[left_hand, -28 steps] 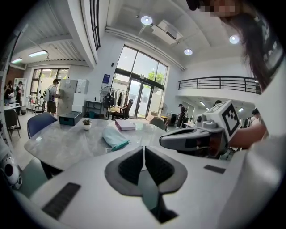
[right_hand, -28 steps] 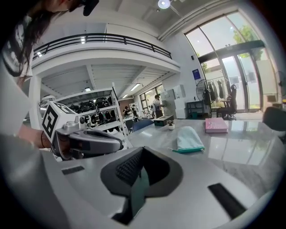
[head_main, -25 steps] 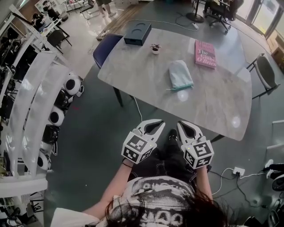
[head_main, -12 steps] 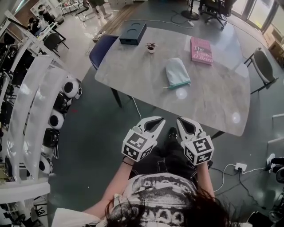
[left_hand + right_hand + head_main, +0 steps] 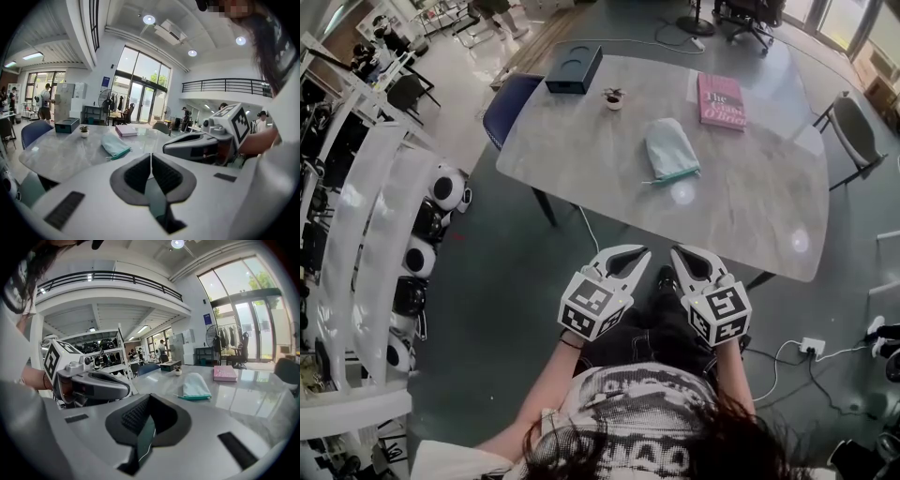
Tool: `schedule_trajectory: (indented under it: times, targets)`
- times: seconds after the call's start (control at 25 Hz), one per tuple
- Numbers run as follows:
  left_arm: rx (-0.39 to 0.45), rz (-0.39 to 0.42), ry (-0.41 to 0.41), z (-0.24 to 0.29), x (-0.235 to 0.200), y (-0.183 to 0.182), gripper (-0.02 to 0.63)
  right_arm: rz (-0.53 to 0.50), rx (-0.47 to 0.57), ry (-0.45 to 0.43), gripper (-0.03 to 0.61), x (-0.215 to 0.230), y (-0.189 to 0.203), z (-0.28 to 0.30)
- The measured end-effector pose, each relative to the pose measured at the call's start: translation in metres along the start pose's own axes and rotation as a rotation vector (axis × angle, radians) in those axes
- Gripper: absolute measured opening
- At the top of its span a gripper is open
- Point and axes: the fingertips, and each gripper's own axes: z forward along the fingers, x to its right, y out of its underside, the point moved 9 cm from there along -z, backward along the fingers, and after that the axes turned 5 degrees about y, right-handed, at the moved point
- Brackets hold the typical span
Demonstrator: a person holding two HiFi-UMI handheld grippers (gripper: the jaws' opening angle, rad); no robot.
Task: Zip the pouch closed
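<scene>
The pale teal pouch [image 5: 670,148] lies flat on the grey marble table [image 5: 769,216], its darker zip edge toward me and a thin pull tab sticking out at the left. It also shows in the left gripper view as the pouch [image 5: 114,144] and in the right gripper view as the pouch [image 5: 195,385]. Both grippers hang side by side in front of my body, well short of the table. My left gripper [image 5: 642,251] [image 5: 151,154] is shut and holds nothing. My right gripper [image 5: 678,253] [image 5: 149,396] is also shut and holds nothing.
On the table's far side are a pink book [image 5: 721,99], a small potted plant [image 5: 613,97] and a dark box [image 5: 574,69]. A blue chair [image 5: 511,103] stands at the far left corner, a grey chair [image 5: 858,131] at the right. White shelves [image 5: 394,216] line the left; cables [image 5: 811,347] lie on the floor.
Both grippers keep their place in front of my body, shut. Only the head view has shifted a little, so the table sits slightly higher and further left.
</scene>
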Motion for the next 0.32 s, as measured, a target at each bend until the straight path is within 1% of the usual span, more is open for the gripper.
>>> schedule_trajectory:
  times: [0.32]
  targets:
    - [-0.005, 0.010, 0.007, -0.0028, -0.0014, 0.0000, 0.018, -0.003, -0.004, -0.006, -0.006, -0.0043, 0.0002, 0.0024]
